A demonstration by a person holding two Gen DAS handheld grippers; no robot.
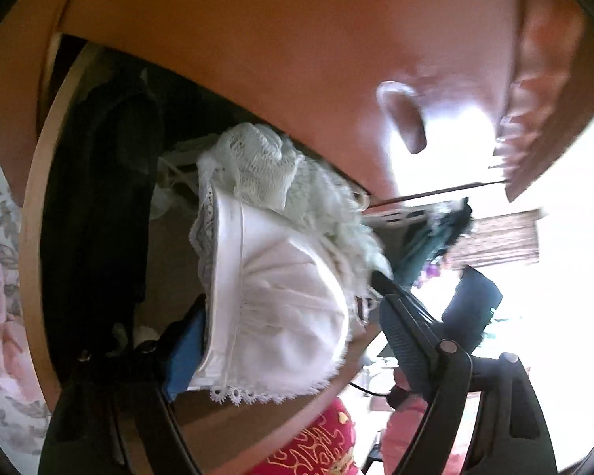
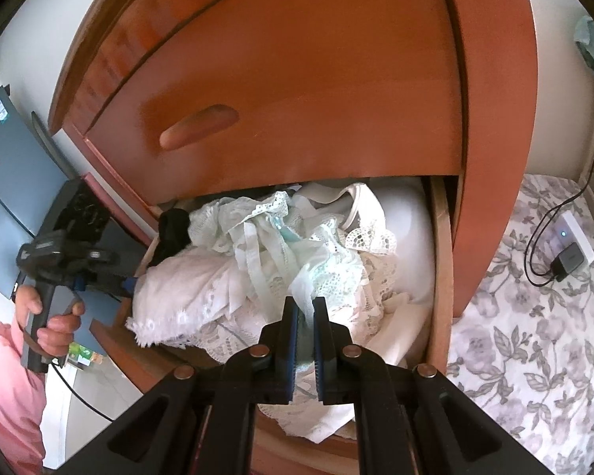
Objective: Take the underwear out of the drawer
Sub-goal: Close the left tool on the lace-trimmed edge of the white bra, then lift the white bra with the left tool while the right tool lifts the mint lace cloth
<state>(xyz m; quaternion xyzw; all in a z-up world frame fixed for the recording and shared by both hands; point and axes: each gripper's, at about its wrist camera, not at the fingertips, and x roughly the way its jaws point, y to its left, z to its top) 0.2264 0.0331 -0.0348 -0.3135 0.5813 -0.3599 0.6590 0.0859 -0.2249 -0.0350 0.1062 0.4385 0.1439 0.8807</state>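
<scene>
The open wooden drawer point(image 2: 441, 257) holds a heap of white and pale green lace underwear. My right gripper point(image 2: 305, 304) is shut on a strip of the pale green underwear point(image 2: 257, 217) at the front of the heap. My left gripper point(image 1: 293, 297) comes in from the drawer's left side with its fingers wide apart. A white padded piece of underwear point(image 1: 281, 316) fills the gap between them and touches both pads. Seen from the right wrist, the left gripper point(image 2: 128, 281) has its blue tip against that white piece point(image 2: 186, 289), which hangs over the drawer's left edge.
A shut upper drawer front point(image 2: 297, 99) with a wooden handle point(image 2: 198, 124) overhangs the open drawer. Black clothing point(image 1: 99, 198) lies deep in the drawer. A flowered bed cover point(image 2: 534, 336) with a charger point(image 2: 566, 261) is on the right. A person's hand point(image 2: 55, 328) grips the left gripper's handle.
</scene>
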